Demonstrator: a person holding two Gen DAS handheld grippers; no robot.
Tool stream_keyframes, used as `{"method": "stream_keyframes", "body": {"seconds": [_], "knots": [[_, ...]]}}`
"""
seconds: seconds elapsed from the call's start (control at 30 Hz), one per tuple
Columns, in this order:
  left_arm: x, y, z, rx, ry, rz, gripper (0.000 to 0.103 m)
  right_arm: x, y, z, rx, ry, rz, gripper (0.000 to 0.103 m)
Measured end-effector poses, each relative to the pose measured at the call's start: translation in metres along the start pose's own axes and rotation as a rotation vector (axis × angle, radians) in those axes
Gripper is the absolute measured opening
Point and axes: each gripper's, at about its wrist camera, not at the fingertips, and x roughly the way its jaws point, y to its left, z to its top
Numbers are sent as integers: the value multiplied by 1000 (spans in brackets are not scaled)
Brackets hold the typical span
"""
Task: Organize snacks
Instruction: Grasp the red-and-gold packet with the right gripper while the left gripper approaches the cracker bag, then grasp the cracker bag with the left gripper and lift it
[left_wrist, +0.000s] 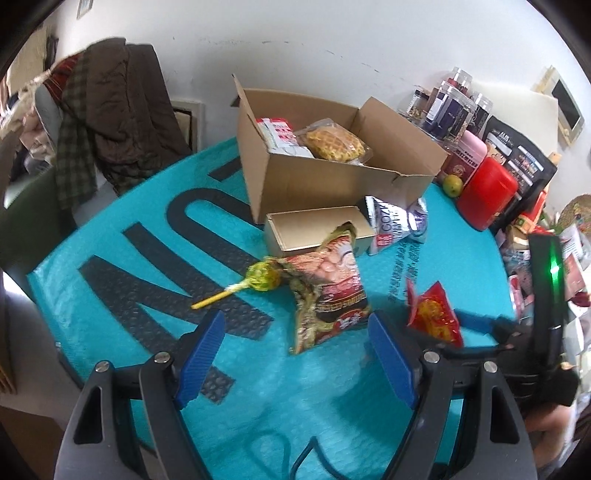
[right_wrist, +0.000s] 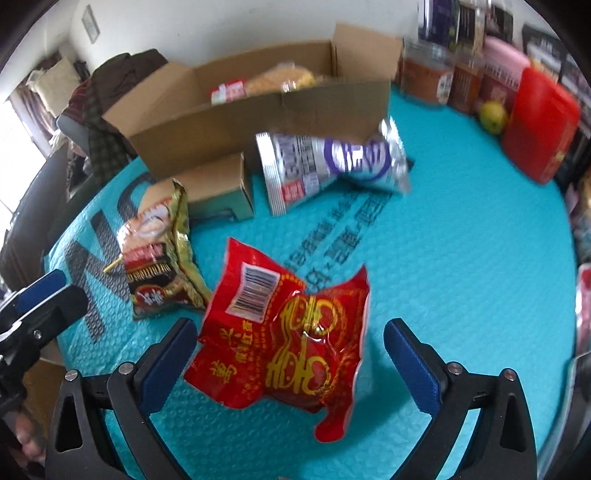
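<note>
While the red snack packet (right_wrist: 284, 339) lies flat on the teal mat (right_wrist: 461, 266) covering the counter, it sits framed between the spread jaws of the right gripper (right_wrist: 290, 354), with no pad pressing on it. That makes it the likely next pick. To take it well, I would judge that the jaws should come down over its middle, where the foil looks puffed, rather than over the thin crimped edge, which could slip out. The packet is wide and crinkled, so closing slowly should let the foil fold instead of skating across the mat.

Just beside it, on the left gripper's side, lies the brown-and-gold snack bag (left_wrist: 328, 291), with the left gripper (left_wrist: 295, 356) hanging open above its near end and holding nothing. A yellow lollipop (left_wrist: 258, 278) touches that bag's edge, so a careless grab there could drag the stick along.

Farther off, a silver-and-purple packet (right_wrist: 332, 166) leans against the large cardboard box (left_wrist: 332, 177), which already holds a waffle pack (left_wrist: 334, 142) and a white-and-red packet (left_wrist: 279, 134). A small cardboard box (left_wrist: 317, 230) stands in front of it. The large box looks like the destination; the carry should clear its near wall.
</note>
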Motion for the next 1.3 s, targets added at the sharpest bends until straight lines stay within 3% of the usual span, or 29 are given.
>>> {"method": "stream_keyframes", "body": {"seconds": [0.07,0.13,0.3,0.77,0.87,1.03,1.3], "knots": [[6,-2,2,-11,14,-33,80,7,-9,-3,35,31,32,103],[12,-5,4,-12,26,-50,80,3,-12,-5,30,3,38,103],[30,-12,10,-16,53,-66,80,-5,-20,-11,17,-21,24,80],[79,-18,18,-28,155,-20,80,-13,-29,-19,-35,-48,58,79],[81,-23,17,-4,132,24,80,-12,-26,-19,-42,-51,59,79],[80,-31,13,45,135,35,56,-11,-25,-19,-57,-53,55,79],[63,-33,-1,49,136,12,54,-15,-27,-24,-47,-74,55,78]]}}
